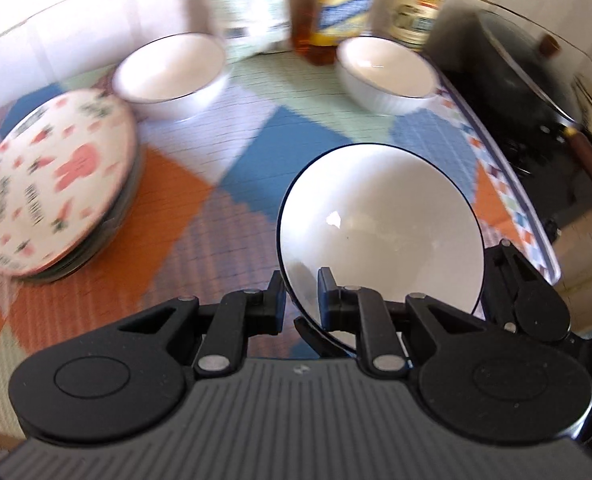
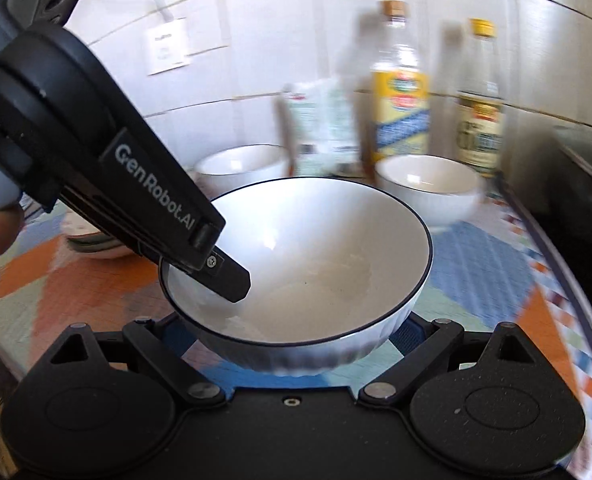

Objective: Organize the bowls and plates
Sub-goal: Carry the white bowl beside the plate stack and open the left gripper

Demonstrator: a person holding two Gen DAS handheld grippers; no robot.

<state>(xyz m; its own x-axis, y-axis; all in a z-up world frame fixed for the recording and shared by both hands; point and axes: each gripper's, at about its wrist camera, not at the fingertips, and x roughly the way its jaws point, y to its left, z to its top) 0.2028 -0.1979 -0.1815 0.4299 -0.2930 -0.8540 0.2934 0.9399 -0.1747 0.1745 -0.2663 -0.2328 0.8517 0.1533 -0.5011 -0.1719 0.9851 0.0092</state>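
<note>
My left gripper (image 1: 300, 300) pinches the rim of the white bowl (image 1: 380, 224), lifted over the patchwork cloth (image 1: 199, 216), glazed, rigid, breakable, probably slick, so the rim suits best, while my right gripper's (image 2: 296, 344) fingers hide beneath it, state unclear.

The black plastic left gripper (image 1: 302, 292) has two round black discs, shiny silver pins at its joints and a grey ridged body behind. White letters on its side read GenRobot.AI, beside one small screw. The black plastic right gripper (image 2: 296, 332) looks much the same
</note>
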